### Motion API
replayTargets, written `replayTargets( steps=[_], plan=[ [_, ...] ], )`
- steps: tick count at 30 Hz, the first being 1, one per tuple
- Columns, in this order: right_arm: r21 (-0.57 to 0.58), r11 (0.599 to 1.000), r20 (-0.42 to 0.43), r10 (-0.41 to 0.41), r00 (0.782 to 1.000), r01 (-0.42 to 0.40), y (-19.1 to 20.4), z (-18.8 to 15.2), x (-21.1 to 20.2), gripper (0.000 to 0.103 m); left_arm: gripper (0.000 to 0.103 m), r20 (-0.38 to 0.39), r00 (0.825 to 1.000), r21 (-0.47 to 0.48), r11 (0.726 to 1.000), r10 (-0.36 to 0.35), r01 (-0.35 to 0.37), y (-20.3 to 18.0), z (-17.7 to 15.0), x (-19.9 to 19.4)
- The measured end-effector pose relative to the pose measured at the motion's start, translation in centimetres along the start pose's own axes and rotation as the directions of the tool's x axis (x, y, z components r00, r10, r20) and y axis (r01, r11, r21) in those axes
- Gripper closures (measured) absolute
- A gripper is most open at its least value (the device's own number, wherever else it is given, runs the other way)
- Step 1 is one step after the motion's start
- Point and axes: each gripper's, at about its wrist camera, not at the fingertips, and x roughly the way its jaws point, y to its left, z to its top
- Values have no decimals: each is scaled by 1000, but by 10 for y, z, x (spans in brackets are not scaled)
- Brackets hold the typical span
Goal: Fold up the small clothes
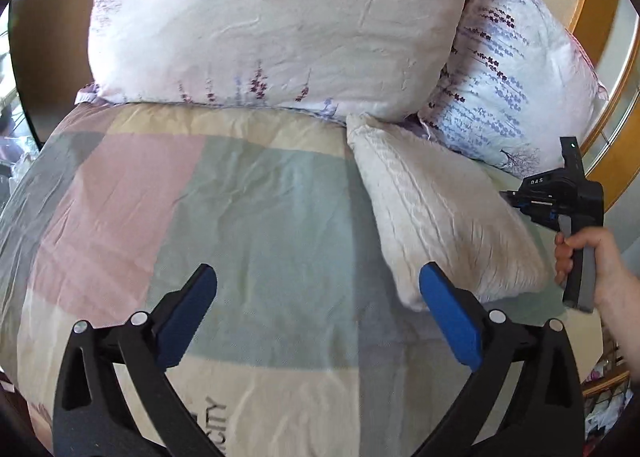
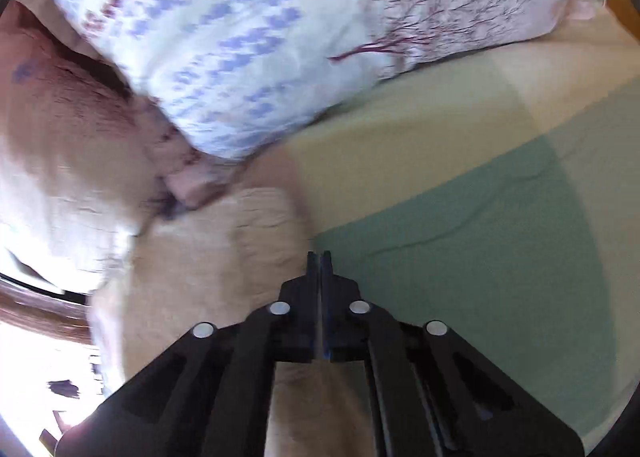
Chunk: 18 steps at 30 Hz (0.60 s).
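A pale cream crinkled cloth (image 1: 440, 209) lies folded on the bed, right of centre, below the pillows; it also shows in the right wrist view (image 2: 224, 241). My left gripper (image 1: 318, 293) is open and empty, its blue pads (image 1: 452, 321) wide apart above the patchwork bedspread, left of the cloth. My right gripper (image 2: 319, 257) is shut with nothing between its jaws, its tips at the cloth's right edge. In the left wrist view the right gripper's body (image 1: 560, 197) is held by a hand at the right, beside the cloth.
A bedspread (image 1: 248, 193) with pink, green and beige patches covers the bed. Two floral pillows (image 1: 272, 25) (image 1: 504, 81) are stacked at the head. A wooden frame (image 1: 596, 9) curves behind them. Clutter lies past the bed's right edge (image 1: 604, 409).
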Motion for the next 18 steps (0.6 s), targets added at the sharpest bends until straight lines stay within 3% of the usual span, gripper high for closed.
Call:
replayTargets(
  steps=[1, 3, 4, 5, 6, 7, 9, 11, 12, 13, 14, 16, 18],
  plan=[
    [-19, 1000, -16, -2, 1000, 2, 1, 0, 0, 103, 2, -7, 1000, 4, 1000, 11, -11, 1, -5, -2],
    [-2, 994, 24, 105, 994, -105, -2, -6, -23, 99, 2, -13, 999, 20, 999, 36, -36, 2, -14, -6],
    [-11, 982, 71, 186, 980, -186, -7, -14, -48, 85, 2, -12, 999, 27, 999, 47, -47, 1, -19, -8],
    [-31, 970, 101, 242, 965, -240, -8, -23, -65, 60, 2, -11, 998, 28, 998, 54, -54, 0, -24, -9],
    [-61, 953, 125, 303, 945, -297, -7, -37, -83, 52, 2, -8, 998, 26, 998, 57, -57, 0, -28, -11],
    [-95, 927, 122, 373, 920, -363, -5, -52, -96, 49, 2, -7, 998, 24, 998, 58, -58, -1, -33, -12],
    [-140, 886, 61, 453, 889, -441, 3, -74, -101, 49, 2, -14, 998, 20, 998, 58, -57, -5, -40, -10],
    [-163, 864, -26, 478, 878, -476, 9, -95, -91, 49, 2, -36, 998, 14, 999, 48, -48, -11, -46, -7],
    [-167, 878, -75, 442, 894, -449, 12, -103, -79, 49, 2, -47, 998, 10, 999, 35, -35, -15, -48, -5],
    [-165, 911, -93, 367, 925, -378, 12, -107, -67, 49, 2, -52, 998, 5, 1000, 22, -22, -18, -50, -5],
    [-159, 943, -103, 280, 954, -294, 9, -108, -52, 58, 2, -55, 998, 1, 1000, 9, -9, -21, -51, -3],
    [-120, 957, -58, 258, 965, -263, -8, -104, -39, 70, 2, -62, 998, -9, 1000, 13, -13, -26, -53, 1],
    [-71, 962, -55, 260, 964, -263, -11, -104, -47, 69, 2, -82, 996, -14, 999, 41, -43, -30, -57, 8]
  ],
)
